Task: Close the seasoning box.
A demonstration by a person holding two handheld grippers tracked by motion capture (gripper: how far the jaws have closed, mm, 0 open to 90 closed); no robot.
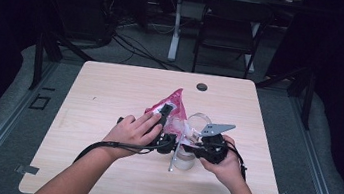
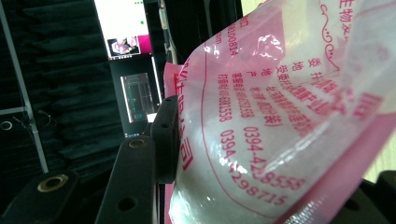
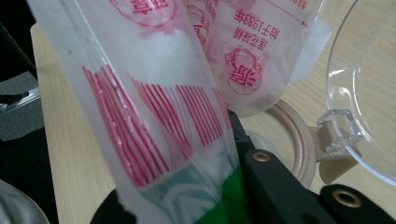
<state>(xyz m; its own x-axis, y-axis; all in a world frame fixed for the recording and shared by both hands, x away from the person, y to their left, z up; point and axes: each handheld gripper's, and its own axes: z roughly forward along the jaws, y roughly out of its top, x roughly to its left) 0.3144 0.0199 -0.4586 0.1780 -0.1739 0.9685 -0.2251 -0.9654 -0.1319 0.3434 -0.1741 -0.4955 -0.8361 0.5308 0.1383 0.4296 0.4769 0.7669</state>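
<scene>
Table: pale wood table (image 1: 110,94); both my hands work near its middle, towards my edge.
Left hand: my left hand (image 1: 131,132) lies over the left gripper (image 1: 163,113), which points away from me into the pink bag.
Left gripper state: jaws part-way closed and pressing on the pink-and-clear bag (image 2: 280,116). In the left gripper view one black pad (image 2: 164,137) lies flat against the bag's printed face; the other jaw is hidden behind the plastic at lower right.
Bag: pink-and-clear plastic bag (image 1: 171,108) with red print and white contents, held up off the table between the two grippers, its pink corner pointing away from me.
Bag, lower end: in the right gripper view a red-striped panel with a green patch (image 3: 163,140) runs down between my right jaws.
Right gripper state: right gripper (image 1: 206,147) clamped tight on the bag's lower edge, held in my right hand (image 1: 224,167).
Container: clear lidded container (image 1: 188,152) stands on the table just under and beside the bag; its clear lid (image 3: 369,93) stands open at the right, a beige rim (image 3: 294,140) below it.
</scene>
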